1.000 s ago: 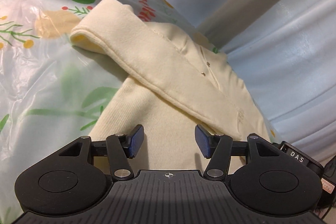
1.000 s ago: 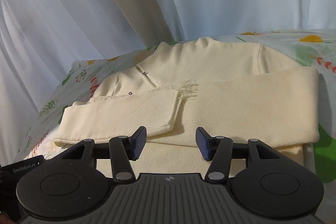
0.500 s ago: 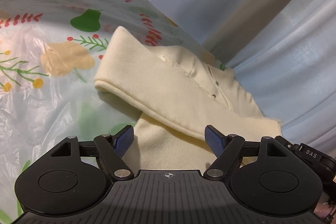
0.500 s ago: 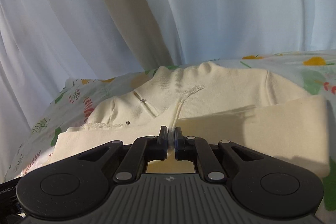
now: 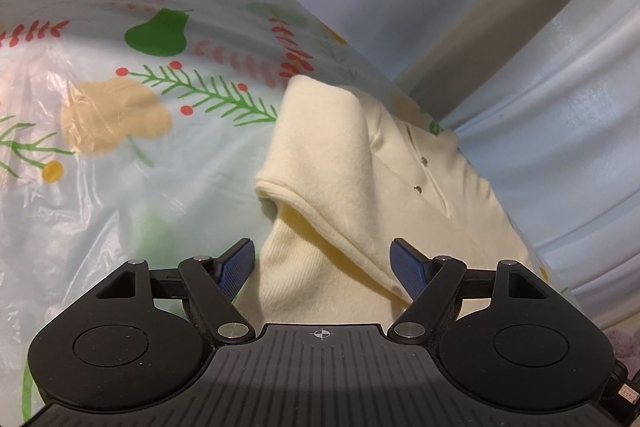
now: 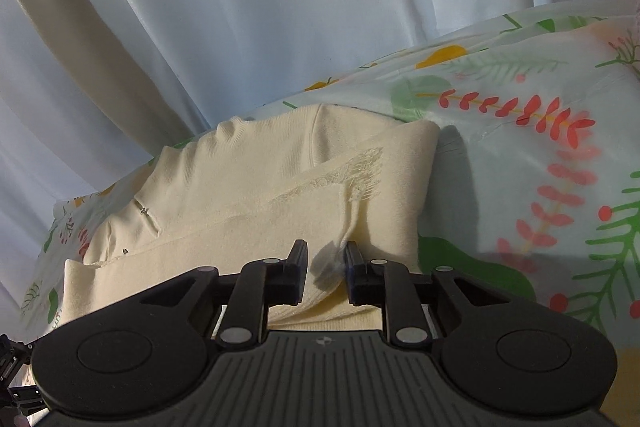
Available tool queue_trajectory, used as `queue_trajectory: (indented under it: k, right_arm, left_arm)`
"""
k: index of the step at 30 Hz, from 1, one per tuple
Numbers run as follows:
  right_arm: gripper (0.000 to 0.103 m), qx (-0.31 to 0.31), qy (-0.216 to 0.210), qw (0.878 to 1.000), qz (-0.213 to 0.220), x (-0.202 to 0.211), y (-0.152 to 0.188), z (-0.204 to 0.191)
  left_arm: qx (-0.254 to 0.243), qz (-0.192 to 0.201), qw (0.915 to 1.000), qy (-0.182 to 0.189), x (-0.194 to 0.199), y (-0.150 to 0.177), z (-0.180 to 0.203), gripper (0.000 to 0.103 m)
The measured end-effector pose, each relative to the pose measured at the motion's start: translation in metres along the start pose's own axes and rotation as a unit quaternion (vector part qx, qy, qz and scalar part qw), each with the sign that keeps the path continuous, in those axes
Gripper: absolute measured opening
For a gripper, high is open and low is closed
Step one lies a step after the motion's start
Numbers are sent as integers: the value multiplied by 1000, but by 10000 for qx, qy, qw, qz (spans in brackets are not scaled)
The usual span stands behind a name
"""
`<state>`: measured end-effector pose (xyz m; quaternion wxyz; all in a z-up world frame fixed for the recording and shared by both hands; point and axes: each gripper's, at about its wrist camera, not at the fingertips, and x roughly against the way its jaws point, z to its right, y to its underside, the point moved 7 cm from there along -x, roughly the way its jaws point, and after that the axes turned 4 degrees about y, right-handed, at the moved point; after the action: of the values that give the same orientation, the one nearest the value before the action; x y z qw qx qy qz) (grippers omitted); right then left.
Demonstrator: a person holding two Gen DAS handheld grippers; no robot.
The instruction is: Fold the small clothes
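Cream knit sweater (image 5: 408,187), small snap buttons at the collar, lies flat on the floral-covered desk (image 5: 120,155); both sleeves folded across the chest, frayed cuff (image 6: 360,167) on top.

Your work surface is covered by a thin, glossy plastic sheet (image 5: 120,187), pale with printed green pears, red berry sprigs and yellow blobs, wrinkled in places. On it you have one cream sweater (image 5: 360,167) lying flat, sleeves folded across its body. In your right view the same sheet (image 6: 540,167) stretches away to the sweater's (image 6: 248,187) right.
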<state>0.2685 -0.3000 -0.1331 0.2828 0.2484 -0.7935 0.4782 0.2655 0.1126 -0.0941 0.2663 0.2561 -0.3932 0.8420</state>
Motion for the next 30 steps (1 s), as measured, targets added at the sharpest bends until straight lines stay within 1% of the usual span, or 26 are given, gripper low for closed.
queue_trajectory:
  k: [2, 3, 5, 7, 9, 10, 13, 15, 19, 21, 22, 23, 24, 25, 26, 28, 29, 30]
  right_arm:
    - [17, 198, 36, 9998, -10, -5, -1, -7]
    - [5, 412, 75, 9991, 48, -5, -3, -14]
    - [6, 957, 297, 9939, 457, 6, -9, -25]
    - [6, 1467, 639, 9825, 957, 19, -18, -32]
    - [6, 1847, 1011, 9700, 1214, 23, -23, -31]
    - [6, 1929, 1090, 9676, 1212, 22, -24, -29]
    - [6, 2032, 1198, 9672, 946, 10, -23, -19]
    - [6, 2190, 1266, 9639, 832, 4, -19, -17]
    - [6, 2586, 1410, 9526, 760, -4, -9, -16]
    - [7, 2768, 1507, 9473, 581, -13, -5, -14]
    - [7, 2799, 1563, 9454, 586, -14, -5, -13]
    - [10, 2755, 1623, 9455, 611, -11, -6, -13]
    - [12, 2598, 1679, 9491, 589, -6, -9, -12]
    - [14, 2396, 1633, 9554, 560, -1, -11, -12]
    - [18, 2154, 1521, 9631, 543, 5, -13, -11]
    - [24, 1669, 1144, 9778, 535, 18, -15, -14]
    - [30, 1499, 980, 9823, 549, 24, -15, -17]
    - [34, 1334, 763, 9866, 555, 29, -14, -21]
  left_arm:
    - [-66, -13, 10000, -57, -3, 0, 2, 80]
    - [-102, -9, 9999, -74, -4, -1, 4, 80]
    - [-170, -7, 9998, -132, -7, -2, 7, 80]
    - [-237, 15, 9996, -166, -8, -3, 9, 80]
    - [-345, -15, 9991, -232, -12, -3, 12, 80]
    - [-399, -33, 9988, -273, -14, -3, 13, 80]
    - [-520, -44, 9979, -395, -20, -3, 15, 80]
    - [-535, -97, 9974, -480, -25, -4, 13, 80]
    - [-523, -100, 9972, -527, -29, -5, 11, 80]
    - [-553, -103, 9968, -564, -30, -5, 13, 82]
    - [-546, -110, 9967, -585, -30, -5, 13, 82]
    - [-541, -128, 9967, -592, -30, -4, 14, 83]
    - [-534, -141, 9968, -576, -29, -4, 14, 84]
    - [-513, -129, 9971, -549, -28, -3, 14, 86]
    - [-483, -114, 9974, -529, -27, -2, 15, 87]
    - [-466, -89, 9976, -508, -25, 1, 15, 87]
    - [-492, -68, 9975, -512, -25, 2, 16, 88]
    - [-526, -54, 9972, -535, -25, 4, 16, 88]
